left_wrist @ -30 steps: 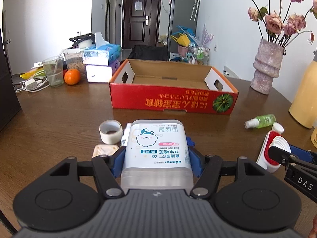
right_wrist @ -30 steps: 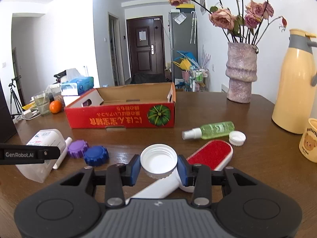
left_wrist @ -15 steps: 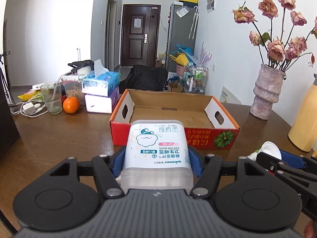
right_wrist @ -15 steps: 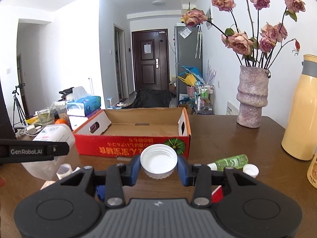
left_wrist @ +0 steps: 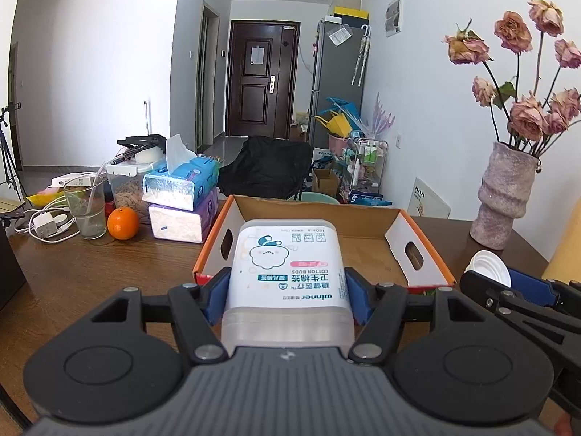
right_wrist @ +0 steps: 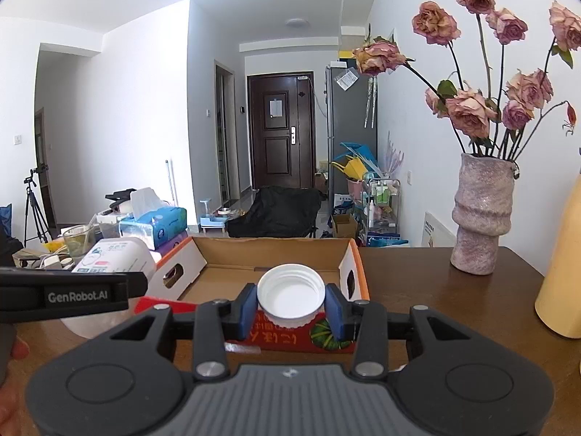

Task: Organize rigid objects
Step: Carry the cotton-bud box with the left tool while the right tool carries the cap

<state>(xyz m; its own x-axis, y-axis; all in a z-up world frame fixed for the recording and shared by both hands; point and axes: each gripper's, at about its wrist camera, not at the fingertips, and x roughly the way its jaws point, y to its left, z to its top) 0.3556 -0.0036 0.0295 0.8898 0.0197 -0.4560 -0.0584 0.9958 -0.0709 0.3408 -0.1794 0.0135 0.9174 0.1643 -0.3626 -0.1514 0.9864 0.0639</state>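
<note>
My left gripper [left_wrist: 287, 296] is shut on a white cotton bud box [left_wrist: 287, 269] with a cartoon label, held in the air in front of the near wall of the red cardboard tray [left_wrist: 399, 229]. My right gripper [right_wrist: 290, 309] is shut on a white round lid [right_wrist: 290, 294], its hollow side up, raised before the same tray [right_wrist: 218, 254]. In the left wrist view the lid [left_wrist: 488, 267] and the right gripper show at the right edge. In the right wrist view the cotton bud box [right_wrist: 116, 258] shows at the left. The tray's floor looks bare.
A pink vase of dried roses [right_wrist: 481, 214] stands at the back right of the brown table [left_wrist: 90, 269], a yellow jug [right_wrist: 563, 283] beside it. Tissue packs [left_wrist: 181, 189], an orange [left_wrist: 123, 223], a glass [left_wrist: 85, 207] and chargers crowd the back left.
Both grippers have risen and moved toward the red tray with their loads. The small items on the table near me have dropped out of view.
</note>
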